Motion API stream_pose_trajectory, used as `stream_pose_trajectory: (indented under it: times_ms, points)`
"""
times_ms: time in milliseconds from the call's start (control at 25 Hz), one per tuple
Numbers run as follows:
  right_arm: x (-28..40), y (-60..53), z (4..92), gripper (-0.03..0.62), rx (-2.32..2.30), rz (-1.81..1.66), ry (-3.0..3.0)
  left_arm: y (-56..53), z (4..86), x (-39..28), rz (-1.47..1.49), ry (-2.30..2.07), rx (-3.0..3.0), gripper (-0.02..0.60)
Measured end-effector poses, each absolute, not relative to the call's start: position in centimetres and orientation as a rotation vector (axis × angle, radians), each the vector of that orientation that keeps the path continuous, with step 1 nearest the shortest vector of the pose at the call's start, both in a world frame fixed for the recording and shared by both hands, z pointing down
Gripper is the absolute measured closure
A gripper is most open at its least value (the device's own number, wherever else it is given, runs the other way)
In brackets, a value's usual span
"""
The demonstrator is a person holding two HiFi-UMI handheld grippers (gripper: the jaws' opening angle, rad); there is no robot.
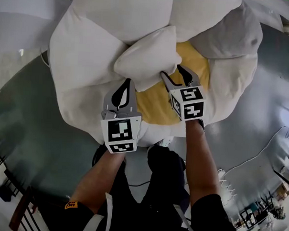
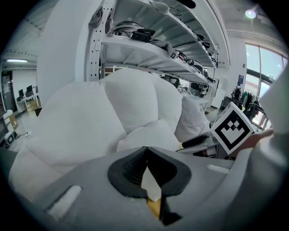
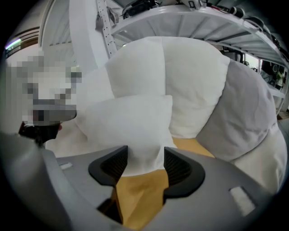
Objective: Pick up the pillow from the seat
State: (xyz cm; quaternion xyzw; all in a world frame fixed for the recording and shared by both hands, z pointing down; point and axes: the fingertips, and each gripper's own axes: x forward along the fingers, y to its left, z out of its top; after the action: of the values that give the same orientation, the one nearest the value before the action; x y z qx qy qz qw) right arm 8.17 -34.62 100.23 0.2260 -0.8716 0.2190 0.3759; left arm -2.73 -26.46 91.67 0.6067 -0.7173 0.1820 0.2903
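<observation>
right gripper [image 3: 145, 155] was wide open, its jaws straddling the near corner of the pillow [image 3: 131, 126]. Cloth sat between the pads, but neither pad looked to be pressing, so no hold yet.

left gripper [image 2: 145, 151], off to the right one's left, had its jaws together at the tips, right at the pillow's near edge. White cloth showed through the gap behind the tips; couldn't tell if any was actually pinched.

The pillow lay just ahead of both tools on the yellow centre [image 3: 192, 146] of the seat [image 1: 78, 100], backed by the white lobes [image 3: 189, 76] beyond it.

Risks as I read them:
- Closing on the corner only would give a thin bite of slack cover, so the filling could slide and the pillow droop or drop on the lift.
- The yellow cover was directly under the right jaws, so closing too deep could grab seat fabric and drag the seat.
- If the left had nothing, the lift would be one-sided and the pillow could swing and twist out.
- Pushing forward would shove the pillow into the lobes instead of seating it between the pads.
</observation>
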Motion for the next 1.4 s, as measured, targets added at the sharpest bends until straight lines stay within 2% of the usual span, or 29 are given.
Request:
stream_pose_trajectory:
  times_ms: [200, 360, 480, 560, 840, 1400]
  points:
    - [7.7, -34.7, 101.3, 0.358, 0.553, 0.581, -2.240, -26.8, 91.9, -2.9, 0.495, -1.912, 1.633, 0.578]
    - [6.7, -34.0, 101.6, 0.429, 0.522, 0.568, -2.246, -26.5, 91.7, -3.5, 0.500, -1.914, 1.630, 0.578]
    - [6.4, -33.6, 100.8, 0.508, 0.515, 0.575, -2.242, -26.2, 90.9, -3.8, 0.494, -1.909, 1.621, 0.578]
    - [6.3, -33.1, 100.1, 0.528, 0.510, 0.577, -2.239, -25.7, 90.3, -3.6, 0.468, -1.891, 1.604, 0.578]
    - [6.5, -31.4, 95.8, 0.550, 0.539, 0.630, -2.221, -24.2, 86.6, -3.5, 0.454, -1.854, 1.583, 0.578]
    - [9.0, -30.1, 78.9, 0.553, 0.801, 0.762, -2.206, -24.6, 73.1, -2.3, 0.454, -1.777, 1.682, 0.578]
